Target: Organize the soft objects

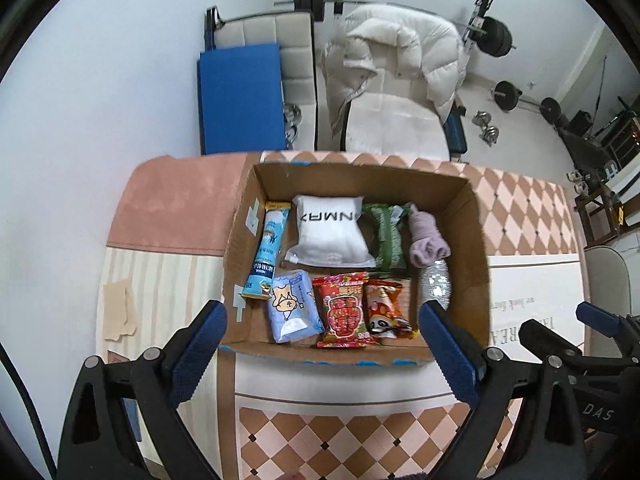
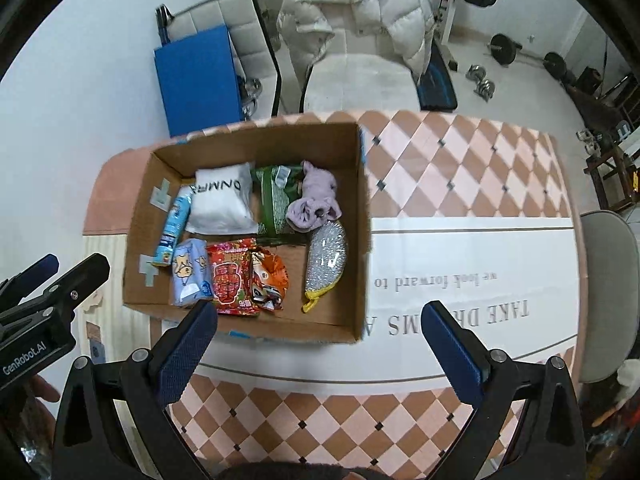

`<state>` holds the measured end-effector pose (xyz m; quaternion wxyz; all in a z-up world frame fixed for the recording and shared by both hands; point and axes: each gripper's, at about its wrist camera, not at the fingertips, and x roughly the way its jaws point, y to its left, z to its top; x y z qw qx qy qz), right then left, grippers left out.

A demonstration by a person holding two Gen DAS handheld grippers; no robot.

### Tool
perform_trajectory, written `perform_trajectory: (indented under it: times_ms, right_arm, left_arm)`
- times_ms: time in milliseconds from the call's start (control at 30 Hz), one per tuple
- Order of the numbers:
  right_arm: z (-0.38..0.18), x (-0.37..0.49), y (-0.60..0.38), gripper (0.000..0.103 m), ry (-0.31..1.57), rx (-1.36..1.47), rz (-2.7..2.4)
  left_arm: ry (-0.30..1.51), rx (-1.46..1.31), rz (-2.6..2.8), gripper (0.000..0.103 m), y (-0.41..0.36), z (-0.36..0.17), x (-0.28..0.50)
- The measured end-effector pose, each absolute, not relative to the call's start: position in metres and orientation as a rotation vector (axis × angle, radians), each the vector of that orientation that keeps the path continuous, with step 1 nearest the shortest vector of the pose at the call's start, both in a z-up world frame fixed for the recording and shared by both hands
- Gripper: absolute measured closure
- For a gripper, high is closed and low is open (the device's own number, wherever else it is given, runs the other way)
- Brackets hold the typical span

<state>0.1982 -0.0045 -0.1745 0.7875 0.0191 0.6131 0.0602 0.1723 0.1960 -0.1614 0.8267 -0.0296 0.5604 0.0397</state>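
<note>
Currently, both views: look steeply down onto the counter (image 2: 460,184) with its diamond-pattern cloth.
Left tongs (image 1: 322,332): spread wide, nothing between the blue pads, hovering above the near edge of the cardboard box (image 1: 476,240).
Right tongs (image 2: 320,332): spread wide too, empty, above the box's near wall; the left tongs show at this view's left edge.
Box: open-topped, standing on the counter, blue tape along its rim.
Back row, left to right: blue tube packet (image 1: 267,256) lying along the left wall; white pouch (image 1: 330,230) with dark lettering; green packet (image 1: 386,236); lilac rolled socks (image 2: 314,200) just beside the green packet.
Front row, left to right: pale blue tissue pack (image 1: 294,306) with a cartoon print; red snack bag (image 1: 344,312); orange snack bag (image 1: 388,306), touching the red one.
Right side of box: silver scrubber (image 2: 326,256) with a yellow end, lying on the box floor near the right wall, apart from the orange bag.
Beyond the counter: white puffer jacket (image 1: 396,52) draped over a chair, barbell weights on the floor.
</note>
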Motion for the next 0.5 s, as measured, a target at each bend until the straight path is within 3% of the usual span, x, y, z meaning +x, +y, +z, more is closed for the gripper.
perform_trajectory:
  times_ms: [500]
  right_arm:
    - [-0.039, 0.109, -0.025, 0.000, 1.085, 0.026, 0.135]
  left_arm:
    - [1.054, -0.106, 0.060, 0.005, 0.177, -0.061, 0.097]
